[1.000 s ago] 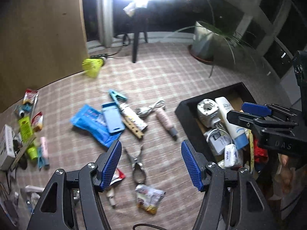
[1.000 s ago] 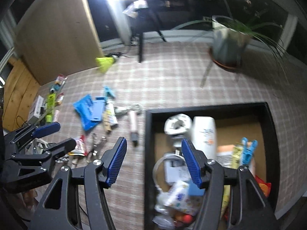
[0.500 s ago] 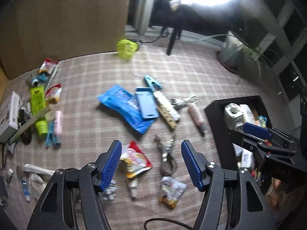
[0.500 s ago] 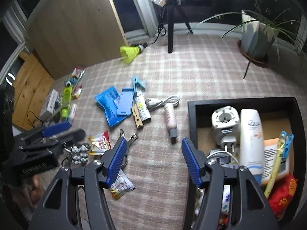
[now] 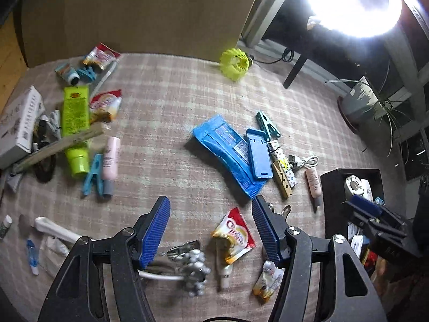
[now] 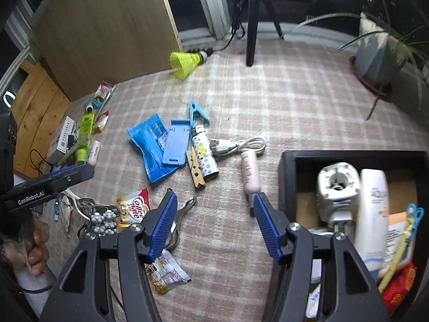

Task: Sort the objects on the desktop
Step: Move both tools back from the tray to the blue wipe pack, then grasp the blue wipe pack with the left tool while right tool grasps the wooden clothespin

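Loose objects lie on a checked tablecloth (image 5: 174,123). My left gripper (image 5: 210,230) is open and empty above a red coffee sachet (image 5: 236,232) and a silver bead cluster (image 5: 194,269). My right gripper (image 6: 214,226) is open and empty, left of the black box (image 6: 287,177), above a metal clip (image 6: 179,220). A blue pouch (image 6: 150,147), a blue phone stand (image 6: 175,147), a wooden peg (image 6: 195,170) and a pink tube (image 6: 249,171) lie ahead. The box holds a white adapter (image 6: 337,187) and a white bottle (image 6: 374,214).
A pile at the left edge has a green tube (image 5: 75,123), a white carton (image 5: 18,123) and a pink tube (image 5: 110,158). A yellow shuttlecock (image 6: 185,61) lies at the back. A potted plant (image 6: 375,51) and a stand leg (image 6: 252,21) are at the far right.
Both grippers have swung left, away from the box. The left pile has come further into the left wrist view and the box has slid to the right edge. Both stayed open.
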Tool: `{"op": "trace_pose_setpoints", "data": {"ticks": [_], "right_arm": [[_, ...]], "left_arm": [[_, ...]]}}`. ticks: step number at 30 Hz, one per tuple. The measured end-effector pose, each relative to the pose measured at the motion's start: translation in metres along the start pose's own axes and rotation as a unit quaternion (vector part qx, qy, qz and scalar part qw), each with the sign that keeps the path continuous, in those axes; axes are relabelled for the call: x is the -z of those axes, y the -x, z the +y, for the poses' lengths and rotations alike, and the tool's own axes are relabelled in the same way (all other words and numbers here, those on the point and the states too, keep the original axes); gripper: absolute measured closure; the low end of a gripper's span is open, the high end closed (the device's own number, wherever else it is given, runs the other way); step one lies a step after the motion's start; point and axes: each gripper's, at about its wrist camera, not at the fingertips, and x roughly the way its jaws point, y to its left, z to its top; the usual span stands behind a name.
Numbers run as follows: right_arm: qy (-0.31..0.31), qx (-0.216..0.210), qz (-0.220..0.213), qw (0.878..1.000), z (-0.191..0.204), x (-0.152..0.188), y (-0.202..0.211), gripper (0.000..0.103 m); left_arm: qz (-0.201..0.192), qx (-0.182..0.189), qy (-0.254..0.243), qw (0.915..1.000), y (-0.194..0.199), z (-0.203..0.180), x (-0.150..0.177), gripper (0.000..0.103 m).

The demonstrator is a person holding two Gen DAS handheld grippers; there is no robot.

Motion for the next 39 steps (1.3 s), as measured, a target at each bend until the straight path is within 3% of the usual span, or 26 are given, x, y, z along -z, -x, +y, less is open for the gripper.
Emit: {"op": "trace_pose_setpoints", "data": {"ticks": [2, 4, 17, 20, 26, 32, 34, 39], "right_arm": [[0.001, -0.005, 0.011, 1.0, 0.001, -0.002, -0.01, 0.051], [0.006, -0.014, 0.022, 1.0, 0.004, -0.004, -0.02, 0.064], [0.038, -0.02, 0.084, 0.996, 0.02, -0.025, -0.085, 0.064], [0.034, -0.016, 0.087, 0.996, 0.019, -0.027, -0.092, 0.064], [0.034, -0.01, 0.087, 0.996, 0.02, -0.035, -0.102, 0.067], [0.075, 0.023, 0.083, 0.993, 0.033, -0.039, -0.107, 0.078], [0.084, 0.034, 0.078, 0.993, 0.036, -0.036, -0.107, 0.086], [0.054, 0.018, 0.076, 0.995, 0.028, -0.033, -0.103, 0.09]], "left_arm": [[0.014, 0.012, 0.005, 0.9998, -0.012, -0.003, -0.003, 0.043], [0.03, 0.021, 0.009, 0.9993, -0.027, -0.006, -0.008, 0.046], [0.076, 0.025, 0.034, 0.9962, -0.082, -0.003, -0.031, 0.049], [0.081, 0.028, 0.031, 0.9958, -0.088, -0.006, -0.033, 0.058], [0.075, 0.026, 0.024, 0.9966, -0.091, -0.01, -0.041, 0.064], [0.074, 0.031, 0.014, 0.9967, -0.097, -0.018, -0.043, 0.08], [0.071, 0.032, 0.01, 0.9969, -0.098, -0.023, -0.042, 0.086], [0.062, 0.04, 0.007, 0.9972, -0.091, -0.024, -0.041, 0.092]]}}
